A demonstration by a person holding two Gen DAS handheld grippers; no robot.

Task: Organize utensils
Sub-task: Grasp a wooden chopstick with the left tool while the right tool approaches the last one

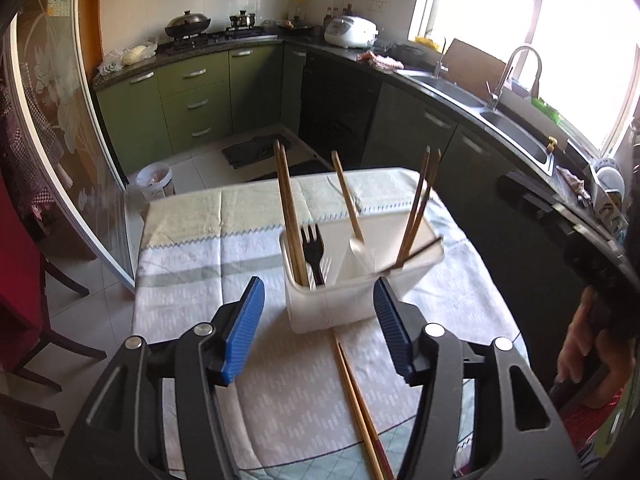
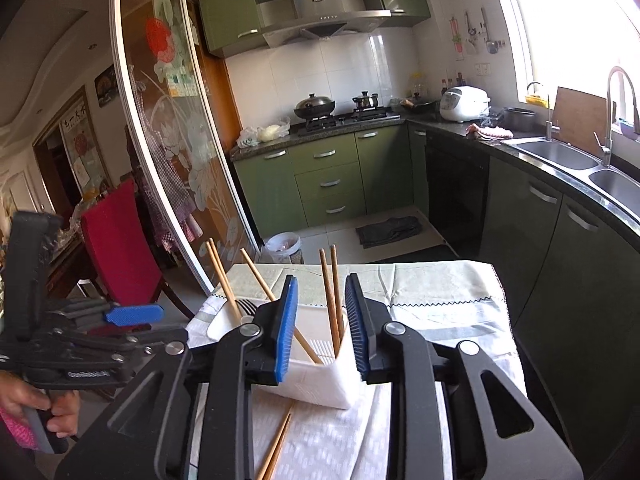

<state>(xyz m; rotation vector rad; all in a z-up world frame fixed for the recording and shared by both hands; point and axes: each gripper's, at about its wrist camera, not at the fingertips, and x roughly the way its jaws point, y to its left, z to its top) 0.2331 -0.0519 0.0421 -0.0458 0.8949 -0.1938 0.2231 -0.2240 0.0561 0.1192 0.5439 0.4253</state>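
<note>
1. A small table point(image 1: 192, 248) is covered by a pale patterned tablecloth point(image 1: 280, 392); everything that belongs to the task is found on it, in the middle of a green-cabinet kitchen.

2. A white rectangular utensil holder point(image 1: 332, 308) stands upright on the cloth. Several wooden chopsticks point(image 1: 289, 216), a black plastic fork point(image 1: 313, 248) and what appears to be a white spoon point(image 1: 358, 250) are already held in it, leaning at different angles.

3. The left gripper point(image 1: 320, 320) is held level just short of the holder, with its jaws spread wide and nothing between them; the holder is framed by the blue pads point(image 1: 246, 320) but not touched.

4. The right gripper point(image 2: 322, 328) is positioned over the holder's near end, its jaws set at a narrower gap. Two upright chopsticks are seen through that gap, but no contact with the pads can be confirmed, so nothing is judged to be held.

5. A loose pair of chopsticks point(image 1: 360, 408) is left lying flat on the cloth, its far tips just beside the holder's base and its red-banded ends towards the cameras.

6. The step in hand is judged to be the collection of this last pair. It would best be gripped near the middle with both sticks caught together, lifted clear of the cloth, tipped upright and lowered into a free gap, so that the leaning utensils are not knocked and the light holder is not tipped.
</note>
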